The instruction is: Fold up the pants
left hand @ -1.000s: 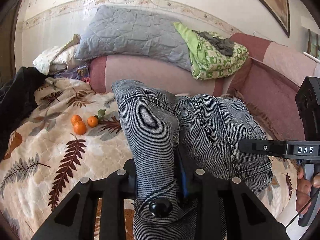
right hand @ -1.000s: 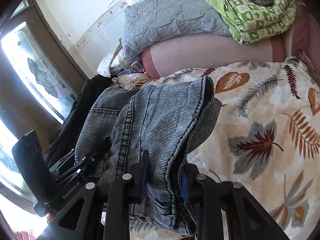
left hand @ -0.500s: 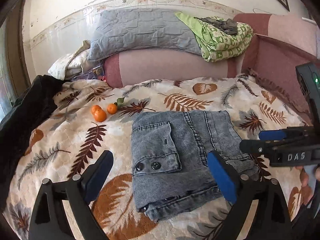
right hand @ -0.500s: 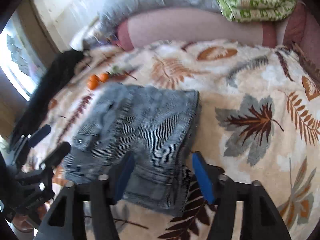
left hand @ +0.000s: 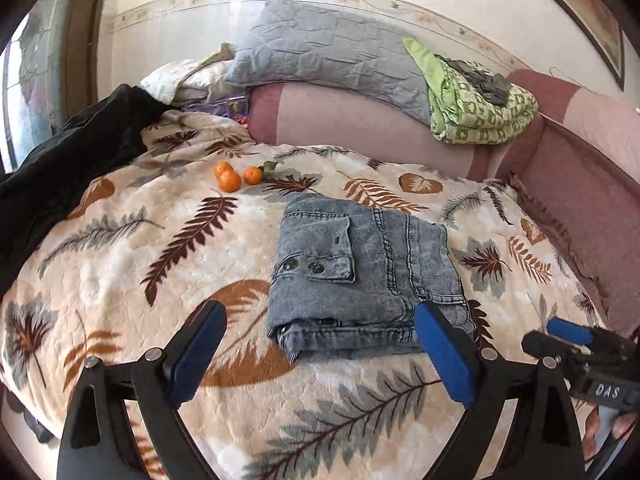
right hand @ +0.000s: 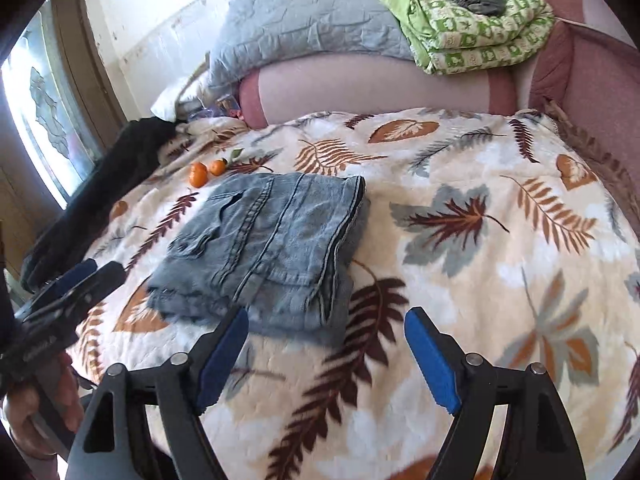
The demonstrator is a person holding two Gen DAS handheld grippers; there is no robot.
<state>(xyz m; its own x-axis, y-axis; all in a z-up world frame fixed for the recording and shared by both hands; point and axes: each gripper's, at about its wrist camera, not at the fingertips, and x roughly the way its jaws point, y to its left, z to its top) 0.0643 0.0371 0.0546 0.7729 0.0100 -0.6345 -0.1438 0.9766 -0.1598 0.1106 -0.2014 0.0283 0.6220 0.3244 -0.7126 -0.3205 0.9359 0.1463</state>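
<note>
Jeans (left hand: 364, 276), clamped and lifted a second ago, now lie folded on the leaf-print blanket (left hand: 120, 264); left tongs (left hand: 320, 356) and right tongs (right hand: 326, 356) hang wide apart, holding nothing.

Home bedrm: bed w/ leaf blanket (left hand: 120, 264), pillows (left hand: 332, 60).

The pants (left hand: 362, 276) are faded, coarse grey denim. The blanket (left hand: 132, 264) looks plush and fleecy. Each claw (right hand: 326, 354) has matt black plastic arms, blue pads.
</note>
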